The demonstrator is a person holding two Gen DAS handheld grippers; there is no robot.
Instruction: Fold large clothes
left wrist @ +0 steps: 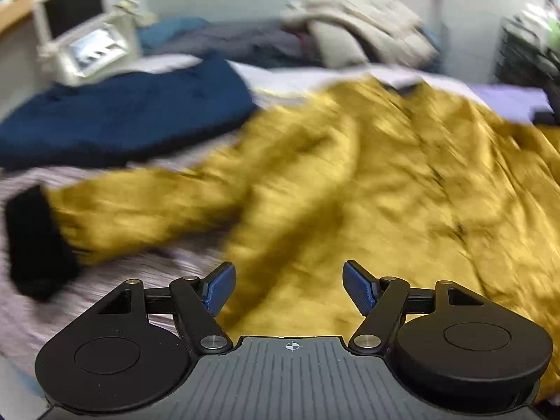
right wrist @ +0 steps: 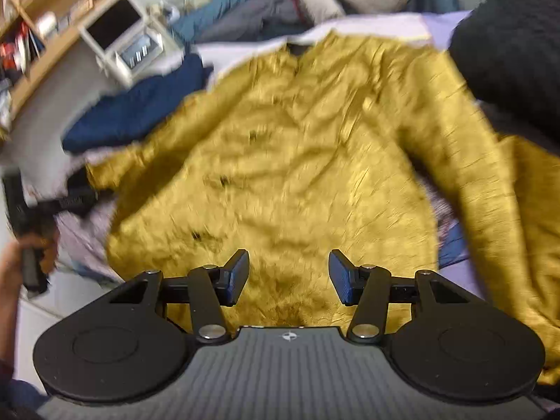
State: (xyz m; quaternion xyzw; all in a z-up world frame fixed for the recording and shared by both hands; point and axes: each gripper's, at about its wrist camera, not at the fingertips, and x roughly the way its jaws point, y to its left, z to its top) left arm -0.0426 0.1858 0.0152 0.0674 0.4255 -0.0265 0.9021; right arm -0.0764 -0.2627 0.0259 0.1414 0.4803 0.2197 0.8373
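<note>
The left claw [left wrist: 289, 288] stands wide apart and the right claw [right wrist: 289, 277] is partly apart; both are empty, above the near hem of the yellow jacket [right wrist: 297, 161]. The jacket lies spread flat on the bed [left wrist: 105, 273], its sleeve with a black cuff [left wrist: 35, 241] stretched out to the left. Beside it lies a folded blue garment [left wrist: 122, 119], and a black garment [right wrist: 511, 66] covers the right shoulder. Further back there is a pile of clothes [left wrist: 357, 31] and a white monitor [right wrist: 115, 26].

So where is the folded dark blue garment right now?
The folded dark blue garment lies on the bed at the upper left in both wrist views, just beyond the spread mustard-yellow jacket's sleeve and in front of the white monitor.
</note>
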